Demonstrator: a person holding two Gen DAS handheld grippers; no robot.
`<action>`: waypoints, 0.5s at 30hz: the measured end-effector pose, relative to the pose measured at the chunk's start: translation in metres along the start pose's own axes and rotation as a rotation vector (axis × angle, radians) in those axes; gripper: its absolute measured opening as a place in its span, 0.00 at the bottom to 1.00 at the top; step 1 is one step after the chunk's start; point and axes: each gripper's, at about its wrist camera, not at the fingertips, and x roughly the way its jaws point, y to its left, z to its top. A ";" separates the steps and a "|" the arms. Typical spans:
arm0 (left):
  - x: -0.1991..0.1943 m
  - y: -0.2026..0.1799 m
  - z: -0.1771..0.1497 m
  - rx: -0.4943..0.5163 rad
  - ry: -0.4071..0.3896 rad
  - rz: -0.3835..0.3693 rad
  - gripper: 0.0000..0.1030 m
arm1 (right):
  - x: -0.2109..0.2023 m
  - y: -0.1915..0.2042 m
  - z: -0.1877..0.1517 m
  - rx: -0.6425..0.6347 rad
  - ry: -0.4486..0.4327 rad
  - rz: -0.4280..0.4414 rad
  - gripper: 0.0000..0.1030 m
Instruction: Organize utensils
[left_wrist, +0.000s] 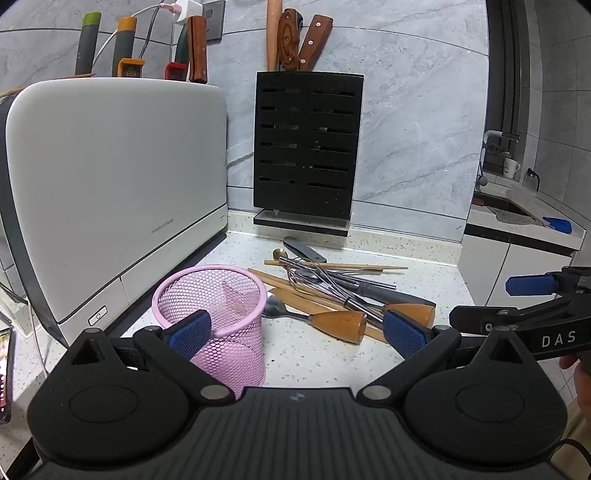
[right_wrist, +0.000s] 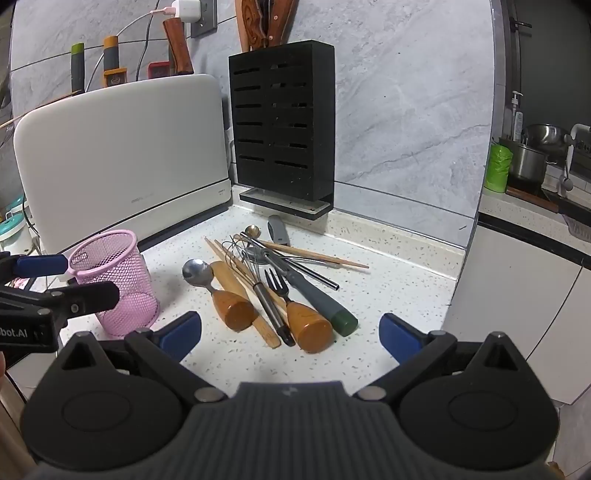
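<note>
Both grippers hang wide open and empty — left gripper (left_wrist: 295, 332) over the pink cup (left_wrist: 214, 314), right gripper (right_wrist: 291, 332) facing the utensil pile (right_wrist: 273, 288) beside it on the counter (right_wrist: 388, 295). The cup stands upright near the pile, likely so each piece drops in handle-up — nothing sorted yet.

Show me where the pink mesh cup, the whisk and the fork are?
pink mesh cup (right_wrist: 122, 291), right wrist view, on its mesh side wall.
whisk (right_wrist: 271, 306), right wrist view, on its metal handle.
fork (right_wrist: 277, 283), right wrist view, on its tines.
</note>
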 end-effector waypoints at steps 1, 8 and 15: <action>0.000 0.000 0.000 0.000 0.000 -0.001 1.00 | 0.000 0.000 0.000 0.000 0.000 0.000 0.97; 0.000 0.000 0.000 -0.001 0.000 -0.001 1.00 | 0.001 0.001 0.000 -0.001 0.001 -0.001 0.97; 0.000 0.002 -0.002 0.000 0.002 -0.003 1.00 | 0.001 0.001 0.000 -0.002 0.001 -0.002 0.97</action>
